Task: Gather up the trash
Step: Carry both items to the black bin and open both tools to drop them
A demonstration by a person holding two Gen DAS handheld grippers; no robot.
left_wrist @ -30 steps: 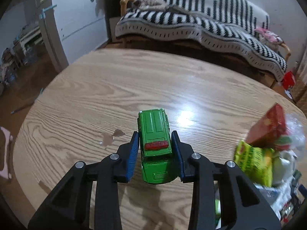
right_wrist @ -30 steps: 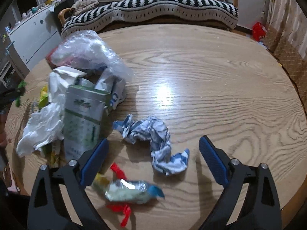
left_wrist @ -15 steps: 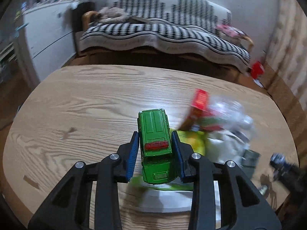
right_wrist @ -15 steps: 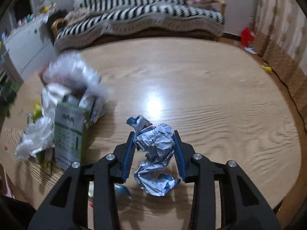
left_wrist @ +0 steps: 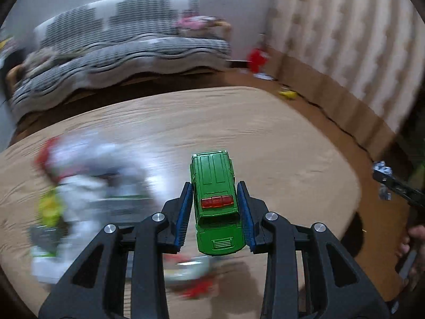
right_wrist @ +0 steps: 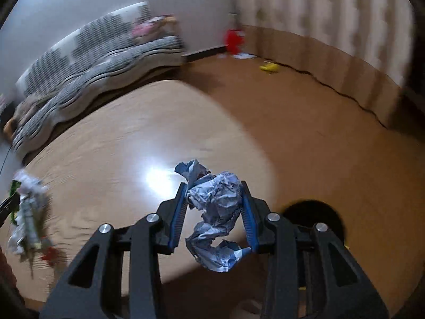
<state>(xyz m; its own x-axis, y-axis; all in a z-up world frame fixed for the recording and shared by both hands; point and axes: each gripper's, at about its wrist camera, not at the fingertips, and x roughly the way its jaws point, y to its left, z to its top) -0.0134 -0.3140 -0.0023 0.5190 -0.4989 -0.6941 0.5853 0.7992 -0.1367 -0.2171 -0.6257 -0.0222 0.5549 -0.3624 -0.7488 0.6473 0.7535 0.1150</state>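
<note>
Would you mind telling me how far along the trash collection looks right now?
Partly done. The right gripper holds the crumpled paper lifted off the table; the left gripper clamps a green toy car. A blurred pile of wrappers remains on the table.

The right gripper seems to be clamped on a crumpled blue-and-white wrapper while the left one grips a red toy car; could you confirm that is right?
Not quite. The toy car in the left gripper is green, with only red tail lights, as the left wrist view shows. The right gripper is indeed clamped on the crumpled blue-and-white wrapper.
</note>
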